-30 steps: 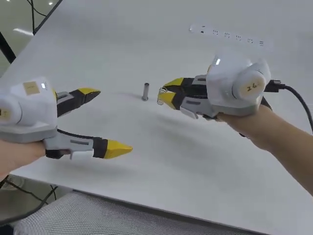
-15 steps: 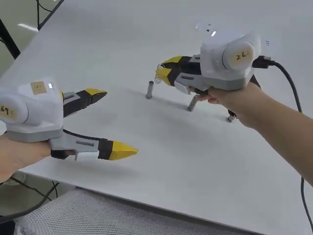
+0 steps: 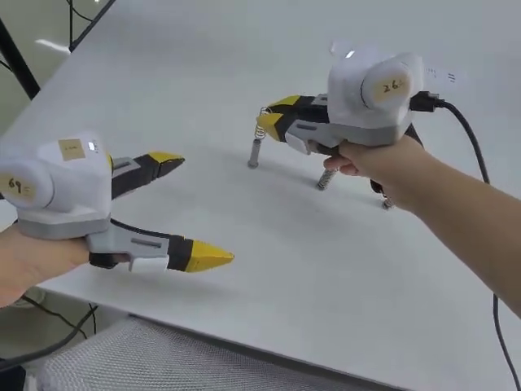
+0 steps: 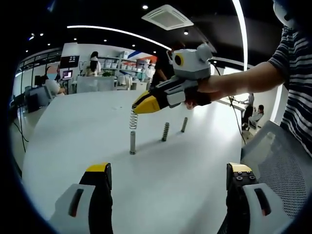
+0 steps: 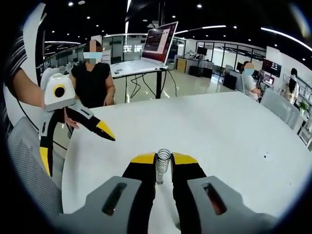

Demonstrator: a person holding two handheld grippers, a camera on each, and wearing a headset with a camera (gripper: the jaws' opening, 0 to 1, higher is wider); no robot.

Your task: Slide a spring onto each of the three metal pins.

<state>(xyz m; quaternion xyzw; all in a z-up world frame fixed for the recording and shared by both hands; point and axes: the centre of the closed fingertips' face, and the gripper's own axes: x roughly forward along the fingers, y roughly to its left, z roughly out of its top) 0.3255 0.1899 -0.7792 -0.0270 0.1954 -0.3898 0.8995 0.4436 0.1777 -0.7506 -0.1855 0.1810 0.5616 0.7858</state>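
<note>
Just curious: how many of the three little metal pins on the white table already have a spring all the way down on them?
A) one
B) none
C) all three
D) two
D: the middle pin and the far pin are each wrapped in coils, while the right gripper holds a spring at the top of the bare pin.

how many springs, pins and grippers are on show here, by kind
springs: 3, one spring held by the right gripper
metal pins: 3
grippers: 2, with the left gripper
total: 8
</note>
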